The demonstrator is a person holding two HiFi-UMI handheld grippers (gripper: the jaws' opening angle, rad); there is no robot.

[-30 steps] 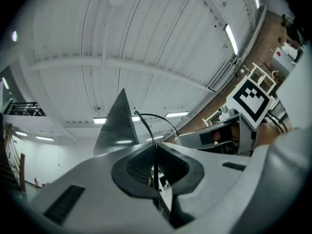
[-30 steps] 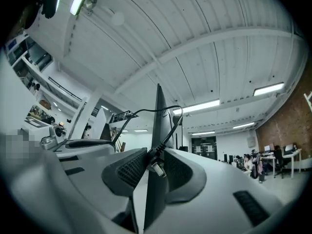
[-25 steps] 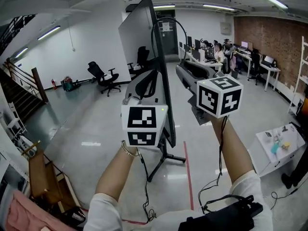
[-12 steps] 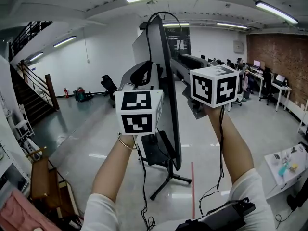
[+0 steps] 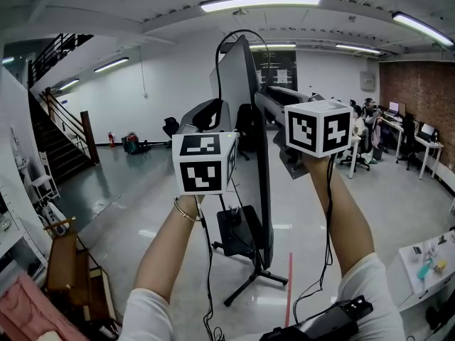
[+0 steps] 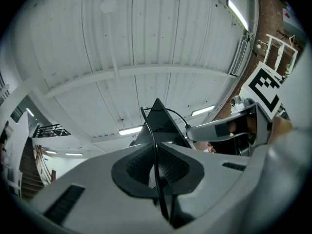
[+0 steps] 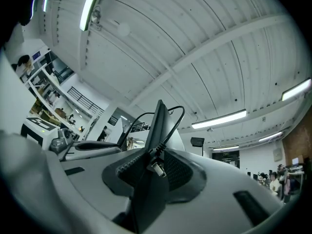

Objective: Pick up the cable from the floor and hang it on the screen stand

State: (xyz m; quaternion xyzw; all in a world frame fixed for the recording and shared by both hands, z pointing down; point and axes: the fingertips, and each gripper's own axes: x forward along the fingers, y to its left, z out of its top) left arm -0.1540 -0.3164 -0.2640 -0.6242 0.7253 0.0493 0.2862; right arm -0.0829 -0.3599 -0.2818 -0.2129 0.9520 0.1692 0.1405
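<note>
Around you, as stocked:
- Ceiling (image 6: 146, 33): white ribbed panels, lit by long tube lights (image 5: 259, 3).
- Floor (image 5: 128, 212): glossy grey, one red line (image 5: 289, 290).
- Your left: staircase (image 5: 50, 148), dark railing.
- Far wall (image 5: 163, 84): white, office chair (image 5: 170, 127) before it.
- Your right: brick wall (image 5: 426, 91), desks (image 5: 429, 146).

White sleeves (image 5: 366, 290), thin wrist bangle (image 5: 186, 217)

Bright, even light from ceiling tube lamps (image 5: 259, 2) glints off the glossy floor (image 5: 146, 226); edges bow, corners darken.
</note>
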